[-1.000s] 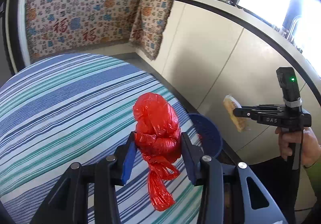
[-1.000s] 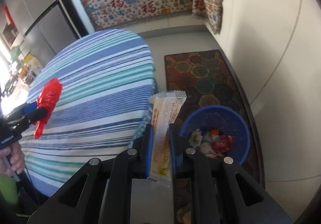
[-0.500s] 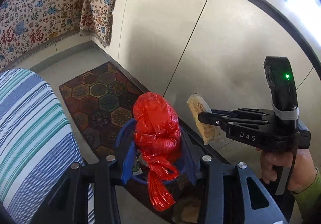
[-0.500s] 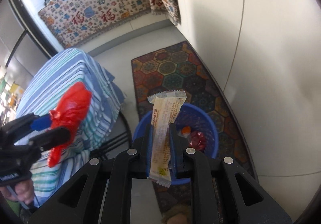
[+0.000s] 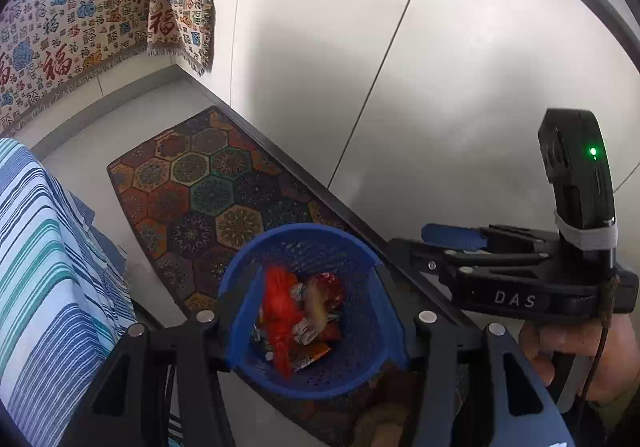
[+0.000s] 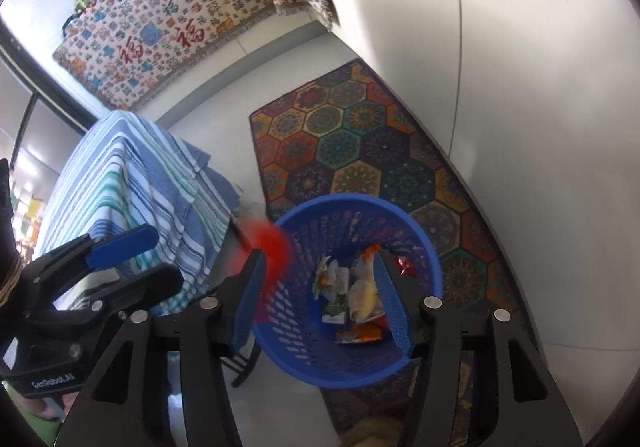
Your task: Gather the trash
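Both claws are hanging over the blue basket (image 5: 312, 375), low in the centre of each view, so that released trash is dropping straight into it. The left claw (image 5: 316, 311) is standing fairly wide and opening, with nothing pressed between its pads; the red bag (image 5: 280, 319) is blurring as it falls into the basket. The right claw (image 6: 320, 299) is likewise opening wide and gripping nothing, while the pale wrapper (image 6: 364, 295) is lying among crumpled packets on the basket floor. The basket is sitting on the patterned rug (image 6: 360, 151), just beside the striped table (image 6: 120, 175) at the left of the frame.
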`<state>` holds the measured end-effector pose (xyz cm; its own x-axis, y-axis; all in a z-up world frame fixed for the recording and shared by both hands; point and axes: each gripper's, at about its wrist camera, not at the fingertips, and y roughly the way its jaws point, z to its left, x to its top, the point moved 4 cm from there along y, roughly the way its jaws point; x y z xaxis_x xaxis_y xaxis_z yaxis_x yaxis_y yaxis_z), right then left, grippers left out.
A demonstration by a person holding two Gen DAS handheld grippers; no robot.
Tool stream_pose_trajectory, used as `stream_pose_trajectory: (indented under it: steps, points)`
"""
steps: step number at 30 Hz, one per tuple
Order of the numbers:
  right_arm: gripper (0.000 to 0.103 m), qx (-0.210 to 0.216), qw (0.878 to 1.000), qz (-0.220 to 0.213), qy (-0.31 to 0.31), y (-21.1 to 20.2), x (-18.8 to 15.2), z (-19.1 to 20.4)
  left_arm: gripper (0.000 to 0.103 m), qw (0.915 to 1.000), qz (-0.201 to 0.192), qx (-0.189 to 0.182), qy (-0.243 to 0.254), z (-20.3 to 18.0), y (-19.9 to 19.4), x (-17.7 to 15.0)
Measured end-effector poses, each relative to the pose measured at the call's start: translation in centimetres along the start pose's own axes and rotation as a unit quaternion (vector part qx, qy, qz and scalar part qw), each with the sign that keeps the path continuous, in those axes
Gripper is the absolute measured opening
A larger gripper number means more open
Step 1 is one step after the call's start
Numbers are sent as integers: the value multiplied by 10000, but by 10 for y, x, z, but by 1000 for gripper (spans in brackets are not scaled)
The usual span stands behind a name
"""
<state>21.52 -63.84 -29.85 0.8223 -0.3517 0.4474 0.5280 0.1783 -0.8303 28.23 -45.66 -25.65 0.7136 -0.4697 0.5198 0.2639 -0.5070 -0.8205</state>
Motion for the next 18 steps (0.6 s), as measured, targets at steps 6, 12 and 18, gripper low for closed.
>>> stream_pose_trajectory:
  steps: [6, 12, 18]
  points:
    - [103, -562, 9981, -252, 30, -38, -14, 3, 67, 9985, -426, 222, 264, -8, -36, -5]
    - [103, -1052, 9925, -583, 219, -95, -59, 4, 98, 9990, -376, 163, 168, -25, -84, -37]
    - [103, -1353, 9866, -873, 278, -141, -115, 17, 103, 9959, -348, 684, 473, -46, -112, -71]
